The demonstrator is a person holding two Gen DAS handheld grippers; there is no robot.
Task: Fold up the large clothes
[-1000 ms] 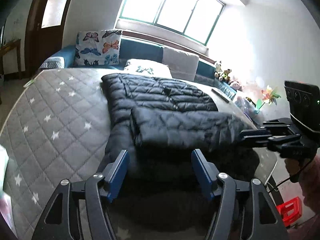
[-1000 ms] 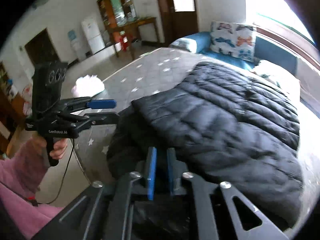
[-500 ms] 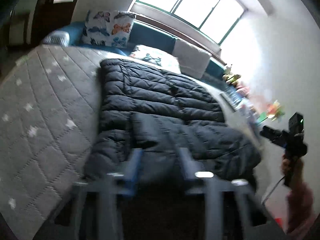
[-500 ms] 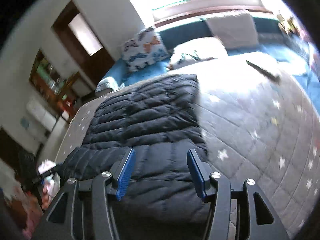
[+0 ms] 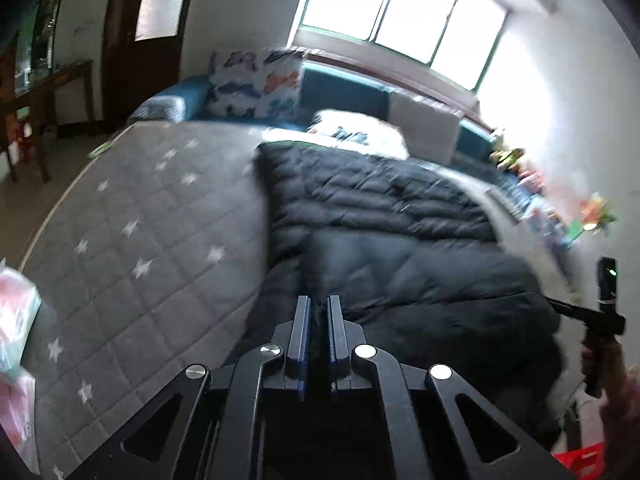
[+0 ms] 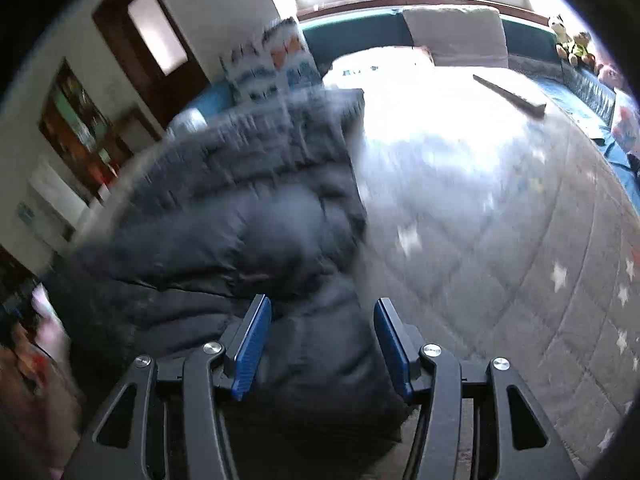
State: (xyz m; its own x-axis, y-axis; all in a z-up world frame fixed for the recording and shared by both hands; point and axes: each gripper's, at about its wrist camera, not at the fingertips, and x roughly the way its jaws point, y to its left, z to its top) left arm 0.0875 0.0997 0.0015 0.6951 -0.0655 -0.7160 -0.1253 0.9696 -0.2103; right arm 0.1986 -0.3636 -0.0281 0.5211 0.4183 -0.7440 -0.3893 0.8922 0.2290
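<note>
Black puffer jacket (image 5: 376, 216) lies on the grey star-quilted mattress (image 5: 152, 240), long axis running from the near edge toward the far edge under the window (image 5: 404, 20), one part folded across its near half. It sits nearer the mattress's right side in the left wrist view; the quilt to its left is bare apart from a pink-and-teal packet (image 5: 16, 312) at the near left corner. Left gripper (image 5: 319, 312) has its blue pads almost together at the jacket's near edge, dark fabric in the thin gap, so it is pinching the jacket. Right gripper (image 6: 323, 312) is spread wide, jaws straddling the jacket's (image 6: 240, 216) near end without closing; that view is motion-blurred. Butterfly pillow (image 5: 256, 84) stands at the far edge.
</note>
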